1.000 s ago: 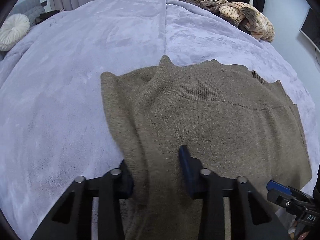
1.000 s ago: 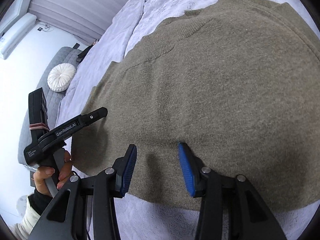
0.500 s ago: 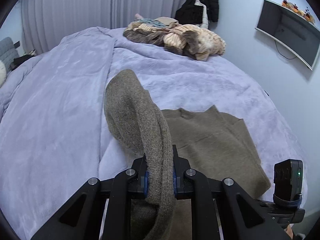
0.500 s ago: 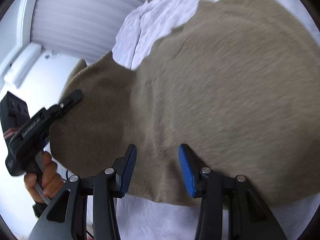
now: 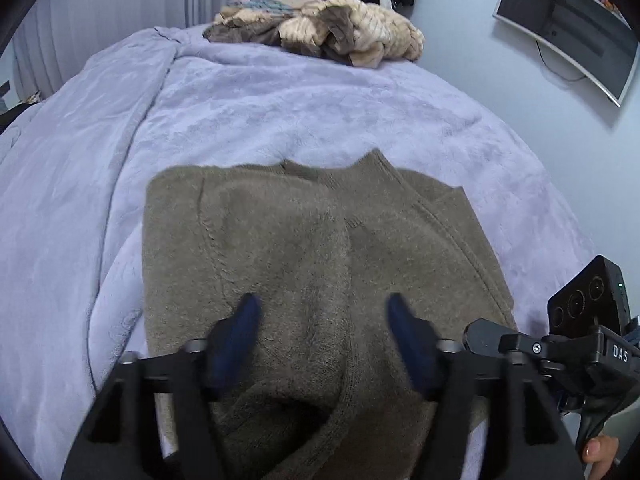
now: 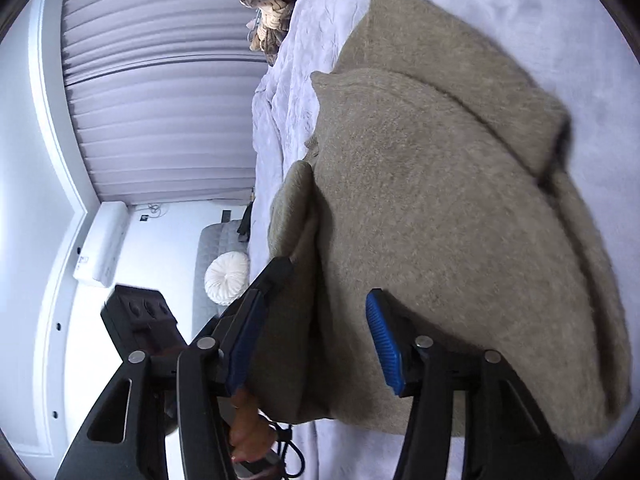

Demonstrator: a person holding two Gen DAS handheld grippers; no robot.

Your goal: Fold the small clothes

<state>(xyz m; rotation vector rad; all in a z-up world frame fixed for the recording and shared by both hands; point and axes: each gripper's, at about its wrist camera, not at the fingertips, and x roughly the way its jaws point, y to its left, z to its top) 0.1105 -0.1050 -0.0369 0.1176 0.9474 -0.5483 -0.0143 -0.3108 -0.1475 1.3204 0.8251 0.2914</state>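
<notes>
Over the sweater (image 5: 304, 248), the left gripper (image 5: 324, 336) is opening, its pads clear of the knit. At its three o'clock the right gripper (image 6: 312, 336) is opening too, gripping nothing. The sweater lies folded on the blanket (image 5: 280, 104); a clothes pile (image 5: 332, 28) sits at twelve o'clock.
</notes>
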